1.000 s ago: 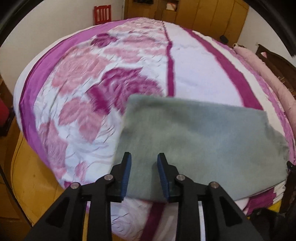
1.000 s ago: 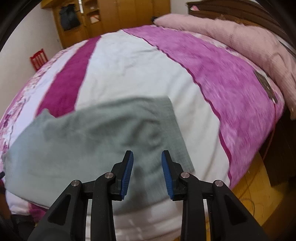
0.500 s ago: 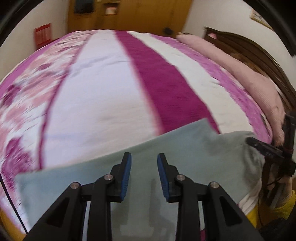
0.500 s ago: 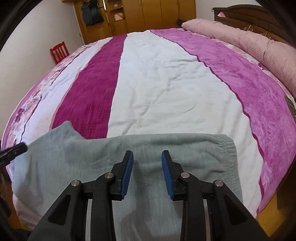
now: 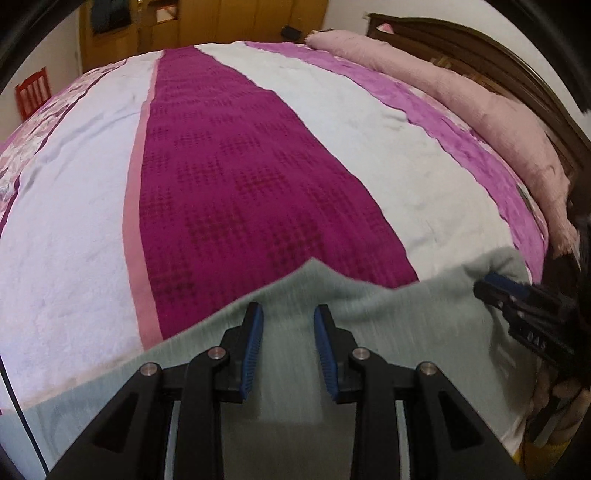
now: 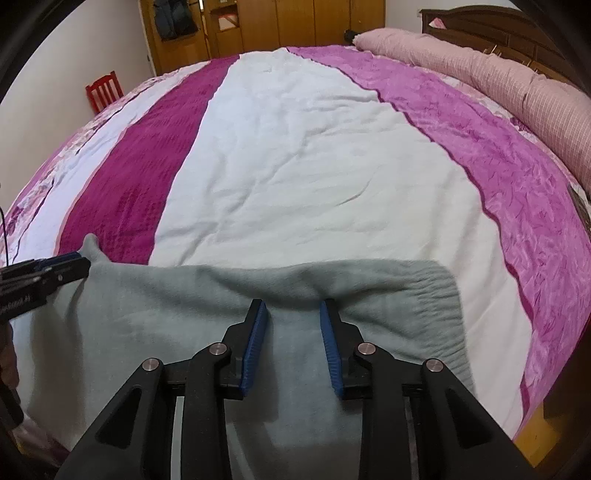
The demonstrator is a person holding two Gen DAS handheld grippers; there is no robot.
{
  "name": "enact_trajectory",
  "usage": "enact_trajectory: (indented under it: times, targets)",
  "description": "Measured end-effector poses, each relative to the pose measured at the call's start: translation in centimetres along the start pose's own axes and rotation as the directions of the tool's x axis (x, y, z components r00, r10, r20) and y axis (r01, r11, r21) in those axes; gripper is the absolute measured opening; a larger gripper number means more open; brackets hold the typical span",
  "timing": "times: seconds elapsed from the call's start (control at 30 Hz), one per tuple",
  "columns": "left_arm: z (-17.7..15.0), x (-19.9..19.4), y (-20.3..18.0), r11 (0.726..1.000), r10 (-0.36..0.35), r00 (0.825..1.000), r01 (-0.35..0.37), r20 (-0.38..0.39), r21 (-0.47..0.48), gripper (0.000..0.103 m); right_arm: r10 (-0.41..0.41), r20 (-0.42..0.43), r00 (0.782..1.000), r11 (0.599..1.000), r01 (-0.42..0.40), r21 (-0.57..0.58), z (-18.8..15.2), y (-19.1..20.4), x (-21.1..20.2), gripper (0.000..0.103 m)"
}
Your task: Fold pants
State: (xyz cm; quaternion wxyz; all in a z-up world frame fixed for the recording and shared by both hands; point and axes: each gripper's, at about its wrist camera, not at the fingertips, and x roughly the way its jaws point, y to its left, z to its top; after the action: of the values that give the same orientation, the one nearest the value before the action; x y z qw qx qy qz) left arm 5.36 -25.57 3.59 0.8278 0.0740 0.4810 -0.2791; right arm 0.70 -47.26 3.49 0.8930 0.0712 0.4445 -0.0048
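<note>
My left fingers (image 5: 288,347) stand apart over the grey-green pants (image 5: 388,325), which lie on the bed (image 5: 240,166) under and ahead of them. My right fingers (image 6: 293,341) are spread too, above the cloth. Only the right view shows the gathered waistband (image 6: 443,306), right of its fingers — the left shows a raised fold just ahead. Beyond: striped magenta bedspread, pink bolster (image 6: 498,77), wooden wardrobe (image 6: 295,22), red chair (image 6: 105,90).
</note>
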Motion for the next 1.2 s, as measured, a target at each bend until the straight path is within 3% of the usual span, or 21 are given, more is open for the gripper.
enact_trajectory:
  times: [0.1,0.2,0.37,0.47,0.53,0.7,0.83,0.97,1.1,1.2]
  targets:
    - [0.4,0.5,0.2,1.000,0.009,1.000,-0.009,-0.011,-0.025,0.030,0.004,0.012,1.000,1.000,-0.004,0.011,-0.2,-1.3,-0.1,0.016]
    - [0.5,0.7,0.2,0.999,0.025,1.000,-0.025,-0.012,-0.029,0.030,0.029,0.028,0.999,0.999,-0.030,0.034,-0.5,-2.5,-0.3,0.011]
    - [0.2,0.5,-0.3,0.998,0.059,0.998,-0.059,-0.001,-0.007,0.031,0.055,0.025,0.998,0.996,-0.057,0.073,-0.7,-3.2,-1.1,0.010]
    - [0.2,-0.1,-0.4,0.998,0.069,0.998,-0.069,0.001,-0.014,0.031,0.037,0.039,0.999,0.998,-0.039,0.050,-1.0,-2.6,-2.9,0.025]
    - [0.1,-0.9,-0.3,0.997,0.077,0.997,-0.077,0.000,-0.021,0.031,0.030,0.065,0.997,0.999,-0.031,0.026,-1.5,-2.3,-4.2,0.045]
    - [0.2,-2.6,0.1,0.992,0.126,0.992,-0.126,-0.008,-0.019,0.033,0.049,0.092,0.995,0.998,-0.052,0.034,-2.4,-2.6,-6.2,0.050]
    - [-0.5,-4.5,1.3,0.986,0.156,0.988,-0.156,-0.006,-0.051,0.041,0.063,0.091,0.994,0.994,-0.071,0.087,-3.1,-3.5,-6.8,0.056]
    - [-1.7,-5.9,2.5,0.978,0.204,0.979,-0.205,-0.020,-0.048,0.049,0.025,0.099,0.995,0.992,-0.038,0.124,-4.0,-4.5,-7.5,0.059]
    - [-3.3,-6.7,4.2,0.968,0.234,0.971,-0.237,-0.041,-0.081,0.050,-0.008,0.118,0.993,0.985,-0.013,0.172,-4.8,-5.8,-7.7,0.062]
    - [-4.5,-6.7,5.7,0.960,0.248,0.966,-0.255,-0.068,-0.119,0.050,0.028,0.101,0.995,0.975,-0.049,0.218,-5.2,-6.8,-6.8,0.065]
